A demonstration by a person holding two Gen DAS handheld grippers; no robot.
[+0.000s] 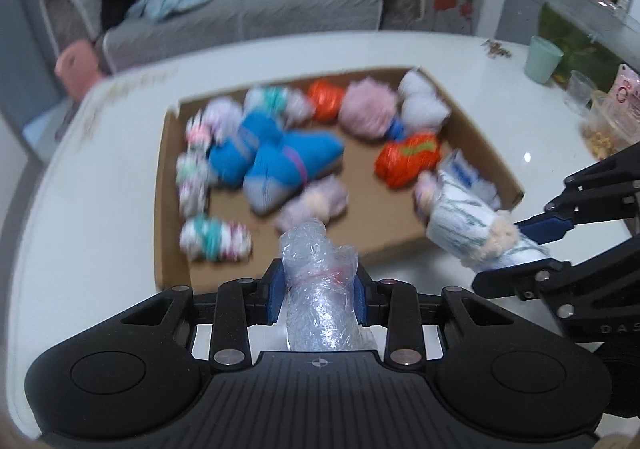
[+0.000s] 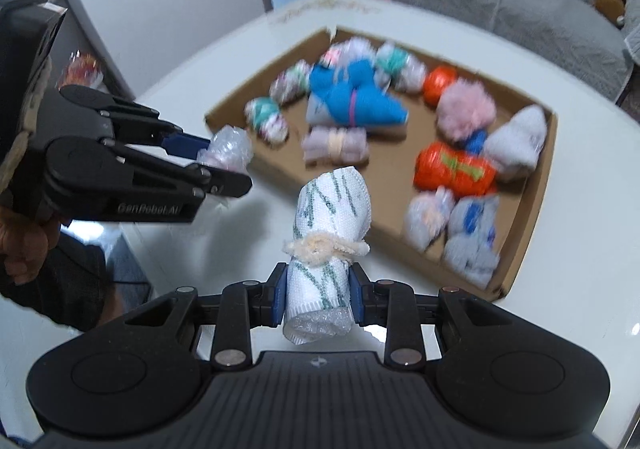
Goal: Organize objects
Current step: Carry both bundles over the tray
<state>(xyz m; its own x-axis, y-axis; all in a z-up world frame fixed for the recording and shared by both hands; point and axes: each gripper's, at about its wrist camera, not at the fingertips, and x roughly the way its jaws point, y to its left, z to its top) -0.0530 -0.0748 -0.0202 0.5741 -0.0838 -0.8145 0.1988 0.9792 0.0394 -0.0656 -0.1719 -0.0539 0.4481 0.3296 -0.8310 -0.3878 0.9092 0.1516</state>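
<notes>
Left wrist view: a clear plastic bundle (image 1: pixel 320 289) is pinched between the pads of the left tongs (image 1: pixel 318 295). At three o'clock, a white rolled cloth (image 1: pixel 472 233) tied with fuzzy string is pinched by the right tongs (image 1: pixel 528 245). Both bundles are held above the white table (image 1: pixel 100 241), at the near edge of the cardboard tray (image 1: pixel 172 185). Two blue rolls (image 1: pixel 276 161) and two orange rolls (image 1: pixel 408 161) are counted inside; the blurred pale ones cannot be counted.
</notes>
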